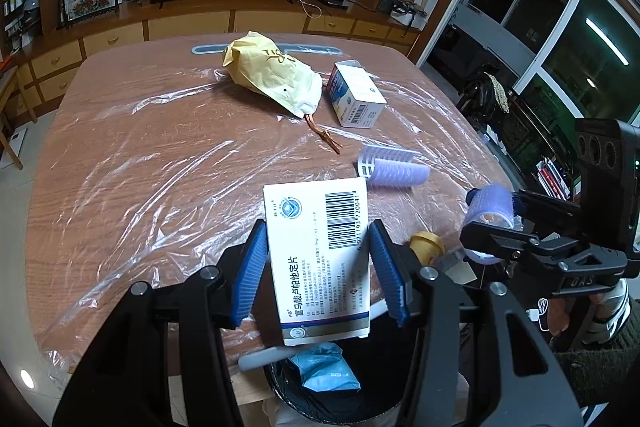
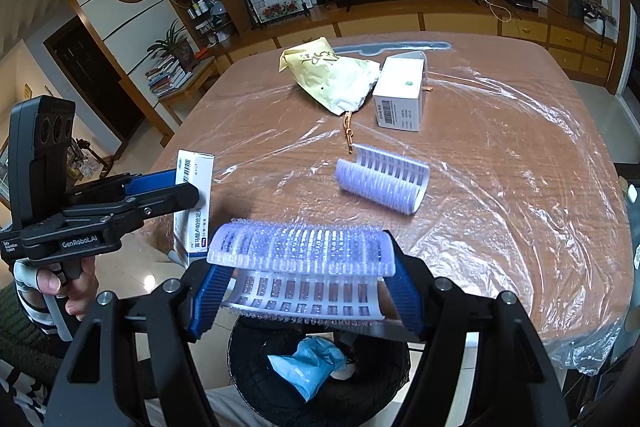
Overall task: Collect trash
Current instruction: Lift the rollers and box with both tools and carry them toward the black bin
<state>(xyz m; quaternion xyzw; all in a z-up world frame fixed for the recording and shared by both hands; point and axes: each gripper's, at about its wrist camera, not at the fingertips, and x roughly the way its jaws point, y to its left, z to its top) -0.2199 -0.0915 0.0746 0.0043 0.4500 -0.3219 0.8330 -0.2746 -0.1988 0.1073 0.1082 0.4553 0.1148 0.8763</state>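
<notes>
My left gripper (image 1: 318, 231) is shut on a white medicine box (image 1: 320, 267) with a barcode, held upright over the near table edge. Under it stands a black trash bin (image 1: 277, 389) with a crumpled blue wrapper (image 1: 326, 371) inside. My right gripper (image 2: 307, 251) is shut on a purple hair roller (image 2: 304, 247), also above the bin (image 2: 248, 367). In the right wrist view the left gripper (image 2: 172, 193) with its box (image 2: 195, 203) is at the left. A second purple roller (image 2: 382, 179), a yellow paper bag (image 2: 332, 75) and another white box (image 2: 400, 95) lie on the table.
The wooden table (image 1: 140, 167) is covered with wrinkled clear plastic film. A small yellow object (image 1: 427, 245) sits near the table's front right edge. Cabinets and a dark television stand behind the table. A person's hand (image 2: 76, 291) grips the left gripper's handle.
</notes>
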